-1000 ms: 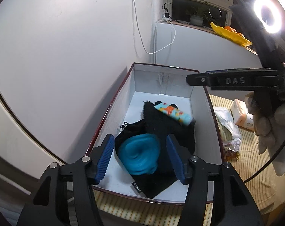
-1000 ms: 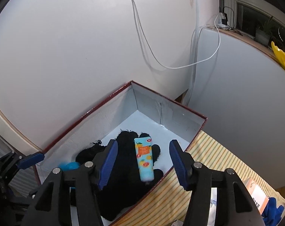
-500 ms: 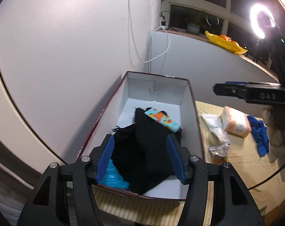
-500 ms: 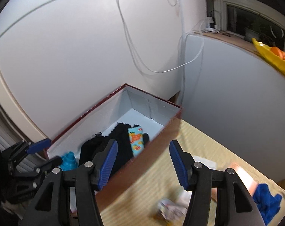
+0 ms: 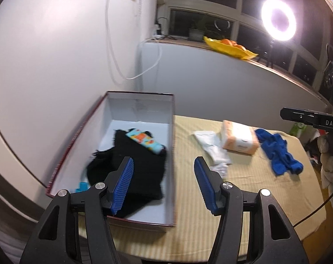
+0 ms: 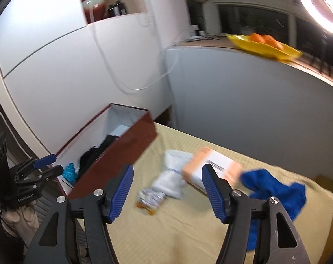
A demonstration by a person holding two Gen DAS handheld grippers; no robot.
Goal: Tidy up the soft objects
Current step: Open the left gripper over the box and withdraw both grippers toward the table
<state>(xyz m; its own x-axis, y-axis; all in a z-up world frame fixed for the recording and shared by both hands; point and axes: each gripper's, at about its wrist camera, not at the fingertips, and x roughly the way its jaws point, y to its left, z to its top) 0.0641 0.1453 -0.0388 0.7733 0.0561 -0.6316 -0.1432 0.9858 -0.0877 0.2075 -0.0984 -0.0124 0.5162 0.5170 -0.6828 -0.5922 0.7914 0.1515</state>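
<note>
Both claws hang apart and empty, the right gripper (image 6: 166,189) just widening over the tissue pack (image 6: 210,167), the left gripper (image 5: 163,183) above the box (image 5: 173,154) at the table's left edge.

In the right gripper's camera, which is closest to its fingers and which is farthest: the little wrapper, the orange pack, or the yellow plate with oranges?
From the right gripper:
1. The little wrapper, lying on the striped cloth right between the fingers.
2. The orange pack, a bit farther back, toward the right finger.
3. The yellow plate, far away up on the window ledge, top right.
</note>
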